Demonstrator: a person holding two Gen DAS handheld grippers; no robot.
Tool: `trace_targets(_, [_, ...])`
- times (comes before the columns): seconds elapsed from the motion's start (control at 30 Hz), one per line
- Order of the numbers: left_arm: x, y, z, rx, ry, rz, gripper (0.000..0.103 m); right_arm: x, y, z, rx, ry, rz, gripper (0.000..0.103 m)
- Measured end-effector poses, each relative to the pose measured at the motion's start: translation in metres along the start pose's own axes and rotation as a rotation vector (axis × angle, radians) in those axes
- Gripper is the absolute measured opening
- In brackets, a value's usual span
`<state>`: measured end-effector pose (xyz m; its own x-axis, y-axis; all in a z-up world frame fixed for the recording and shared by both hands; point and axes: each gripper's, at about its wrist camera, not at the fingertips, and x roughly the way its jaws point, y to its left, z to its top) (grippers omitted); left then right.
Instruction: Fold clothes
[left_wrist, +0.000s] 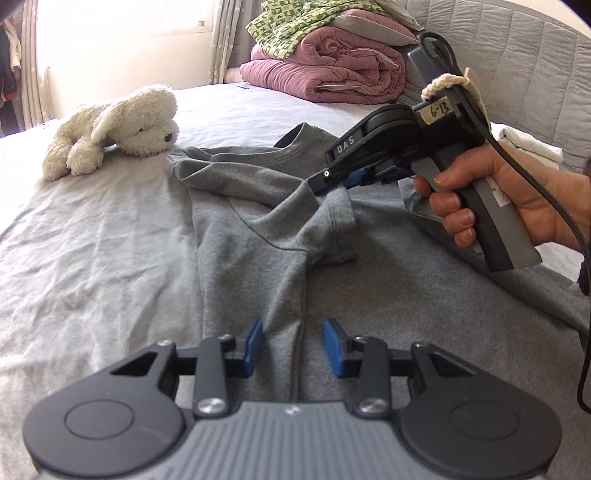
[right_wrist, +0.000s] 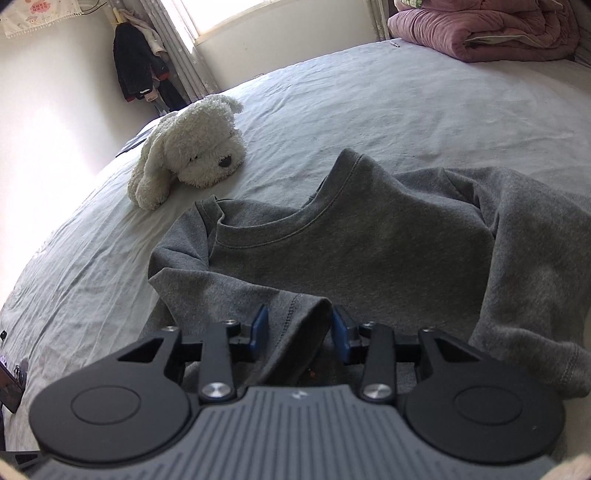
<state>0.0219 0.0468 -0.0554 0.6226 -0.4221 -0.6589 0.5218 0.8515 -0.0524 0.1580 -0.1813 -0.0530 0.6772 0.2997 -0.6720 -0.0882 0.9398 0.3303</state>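
A grey sweatshirt (left_wrist: 258, 229) lies on the bed sheet (left_wrist: 92, 240), neckline away from me, its left side folded in over the body. In the left wrist view a hand (left_wrist: 517, 199) holds my right gripper (left_wrist: 314, 183), which pinches a sleeve end and tents the cloth up. In the right wrist view that sleeve cuff (right_wrist: 299, 325) fills the gap between the blue pads of the right gripper (right_wrist: 300, 321), over the sweatshirt (right_wrist: 351, 258). My left gripper (left_wrist: 293, 341) hovers over the lower body of the garment, jaws apart, a fold line running beneath the gap.
A white plush dog (left_wrist: 118, 125) (right_wrist: 192, 147) lies on the sheet left of the neckline. A folded pink quilt (left_wrist: 332, 70) (right_wrist: 498, 33) with a green patterned cloth (left_wrist: 295, 26) sits by the grey headboard (left_wrist: 535, 66). White folded cloth (left_wrist: 528, 144) lies far right. A dark coat (right_wrist: 136, 62) hangs by the window.
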Motion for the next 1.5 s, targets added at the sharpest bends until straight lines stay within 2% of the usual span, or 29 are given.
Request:
trace_targets(0.07, [-0.001, 0.0, 0.0, 0.001, -0.007, 0.013, 0.018, -0.002, 0.009, 0.001, -0.019, 0.027, 0.012, 0.009])
trace_targets(0.17, [-0.005, 0.011, 0.002, -0.055, -0.012, 0.013, 0.006, -0.014, 0.026, 0.011, -0.004, 0.033, 0.095, 0.008])
trace_targets(0.43, [-0.027, 0.071, 0.002, -0.354, -0.063, -0.011, 0.003, -0.027, 0.097, 0.064, 0.034, 0.024, 0.292, 0.008])
trace_targets(0.53, [-0.038, 0.089, 0.0, -0.415, -0.084, 0.012, 0.003, -0.018, 0.125, 0.077, 0.061, 0.032, 0.341, 0.008])
trace_targets(0.8, [-0.055, 0.133, -0.012, -0.558, -0.061, 0.067, 0.003, 0.024, 0.197, 0.085, 0.049, 0.043, 0.382, 0.008])
trace_targets(0.87, [-0.058, 0.139, -0.014, -0.559, -0.043, 0.126, 0.001, 0.038, 0.212, 0.083, 0.048, 0.058, 0.385, 0.008])
trace_targets(1.0, [-0.061, 0.159, -0.022, -0.639, -0.001, 0.159, 0.001, 0.069, 0.235, 0.077, 0.035, 0.086, 0.368, 0.008])
trace_targets(1.1, [-0.063, 0.169, -0.026, -0.7, 0.0, 0.169, 0.003, 0.092, 0.245, 0.07, 0.03, 0.119, 0.343, 0.008])
trace_targets(1.13, [-0.063, 0.171, -0.026, -0.712, -0.001, 0.169, 0.007, 0.1, 0.248, 0.067, 0.029, 0.131, 0.331, 0.008])
trace_targets(1.23, [-0.062, 0.175, -0.025, -0.741, -0.003, 0.165, 0.028, 0.119, 0.251, 0.058, 0.03, 0.156, 0.298, 0.01])
trace_targets(1.37, [-0.059, 0.176, -0.023, -0.762, -0.007, 0.16, 0.033, 0.133, 0.252, 0.054, 0.076, 0.183, 0.362, 0.016])
trace_targets(1.5, [-0.057, 0.178, -0.024, -0.789, -0.031, 0.145, 0.041, 0.12, 0.256, 0.066, -0.004, 0.161, 0.366, 0.016])
